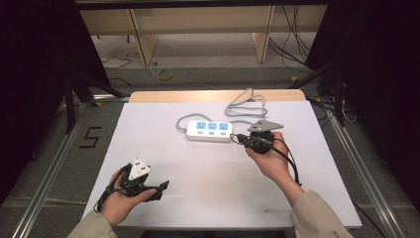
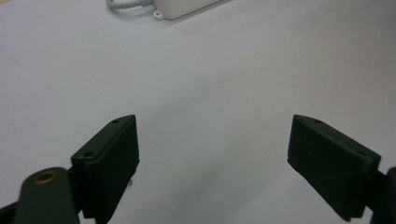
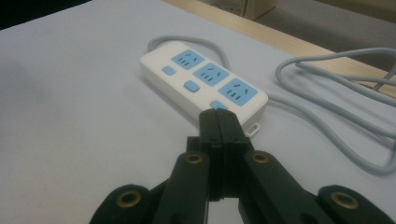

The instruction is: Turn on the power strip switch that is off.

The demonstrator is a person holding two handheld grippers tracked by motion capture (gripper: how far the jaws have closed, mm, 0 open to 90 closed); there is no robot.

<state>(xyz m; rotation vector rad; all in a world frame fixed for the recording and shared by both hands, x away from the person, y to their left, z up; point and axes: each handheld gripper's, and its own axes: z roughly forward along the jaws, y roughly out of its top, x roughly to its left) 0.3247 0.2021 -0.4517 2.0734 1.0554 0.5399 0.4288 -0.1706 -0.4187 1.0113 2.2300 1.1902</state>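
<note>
Fingers of right gripper (image 3: 218,122) pressed together at power strip's (image 3: 204,79) near blue switch (image 3: 218,104); left gripper (image 2: 212,163) fingers wide apart, nothing between, over white table (image 2: 210,79)

Power strip (image 1: 209,130) lies on table (image 1: 198,188), upper centre of high view. Cable (image 1: 245,106) loops behind strip toward table's far edge, upper right. Right gripper (image 1: 241,138) just right of strip, tips at its near end. Left gripper (image 1: 157,190) lower left of frame, well apart from strip.

The left tongs (image 1: 161,190) lay near-left with jaws spread wide; the right tongs (image 1: 236,137), farther right, were pressed together.
</note>
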